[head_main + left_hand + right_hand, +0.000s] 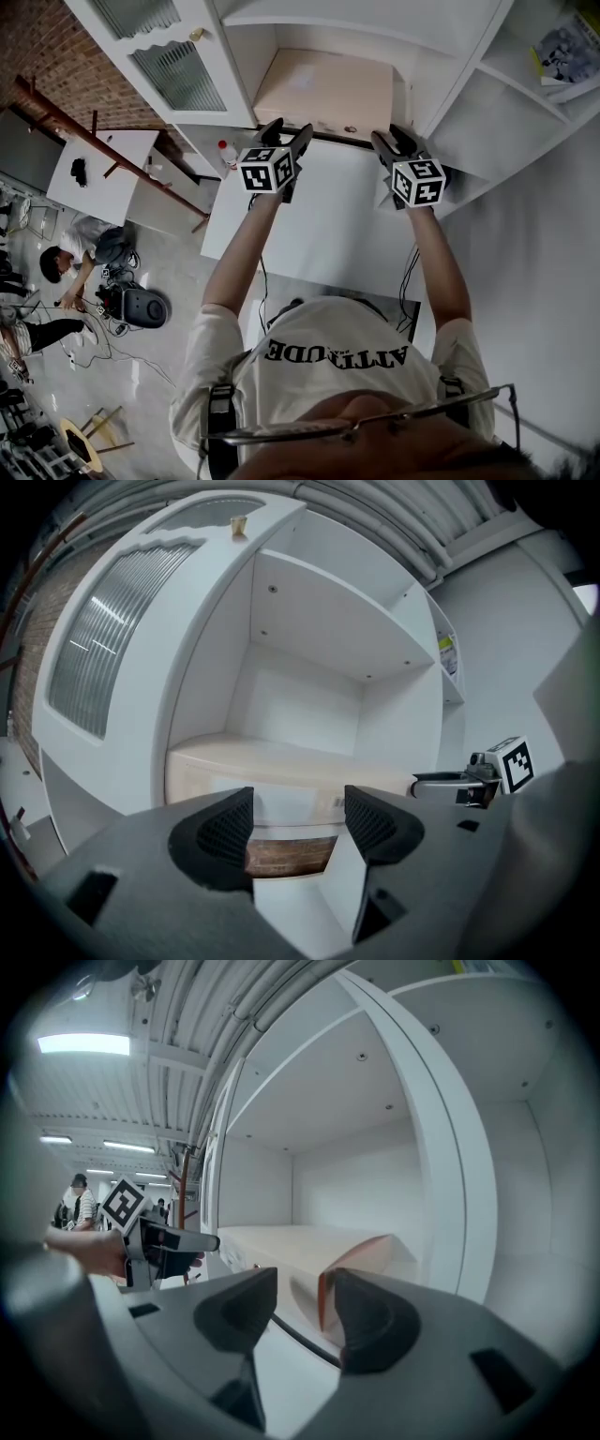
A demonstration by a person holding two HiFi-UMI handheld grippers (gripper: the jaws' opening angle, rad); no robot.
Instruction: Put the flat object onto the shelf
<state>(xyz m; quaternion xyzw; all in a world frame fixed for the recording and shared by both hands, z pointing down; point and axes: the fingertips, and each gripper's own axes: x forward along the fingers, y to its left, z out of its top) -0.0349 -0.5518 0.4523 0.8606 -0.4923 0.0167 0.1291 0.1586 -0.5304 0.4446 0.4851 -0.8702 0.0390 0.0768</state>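
Note:
The flat object, a pale beige box (323,89), lies on the floor of the open shelf compartment (441,66) of a white cabinet. Both grippers hang at its front edge. My left gripper (286,129) is at the box's left front, my right gripper (392,136) at its right front corner. In the left gripper view the box's front face (281,775) shows just beyond the open left gripper (298,822), with nothing between the pads. In the right gripper view the box corner (361,1251) sits just past the open right gripper (305,1302).
A cabinet door with ribbed glass (178,70) stands open on the left. A white table (319,234) lies below the grippers, with a small bottle (228,153) at its left end. Books (567,47) fill a compartment to the right. People (66,272) sit on the floor far left.

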